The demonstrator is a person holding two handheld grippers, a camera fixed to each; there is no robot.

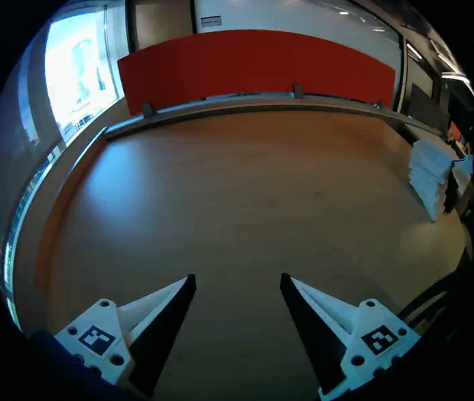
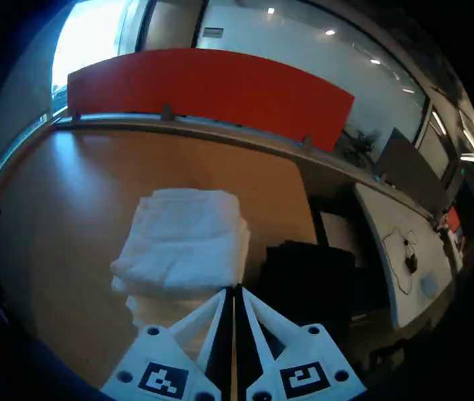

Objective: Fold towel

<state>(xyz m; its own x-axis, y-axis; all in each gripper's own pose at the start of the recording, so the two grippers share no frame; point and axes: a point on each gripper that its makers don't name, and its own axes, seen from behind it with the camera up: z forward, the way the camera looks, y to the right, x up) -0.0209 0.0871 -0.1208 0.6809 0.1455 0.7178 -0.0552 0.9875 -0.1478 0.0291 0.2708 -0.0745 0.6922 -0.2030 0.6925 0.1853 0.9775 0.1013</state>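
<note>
At six o'clock in the left gripper view, we have the left gripper [image 1: 237, 277] with its two fingers spread well apart and nothing between them, hanging over the bare wooden table [image 1: 237, 194]. Farther out, at three o'clock, we spot the towel stack [image 1: 430, 177], white and folded, sitting near the table's edge, well apart from this claw. Beyond, at twelve o'clock, a red partition [image 1: 257, 67] runs along the far side.

Over in the right gripper view, again at six o'clock, the right gripper [image 2: 234, 289] has its fingers drawn together, just a sliver between them. Its tips sit right at the near edge of the towel stack; we cannot tell whether any cloth is pinched. At three o'clock stands a dark boxy shape [image 2: 310, 274].
</note>
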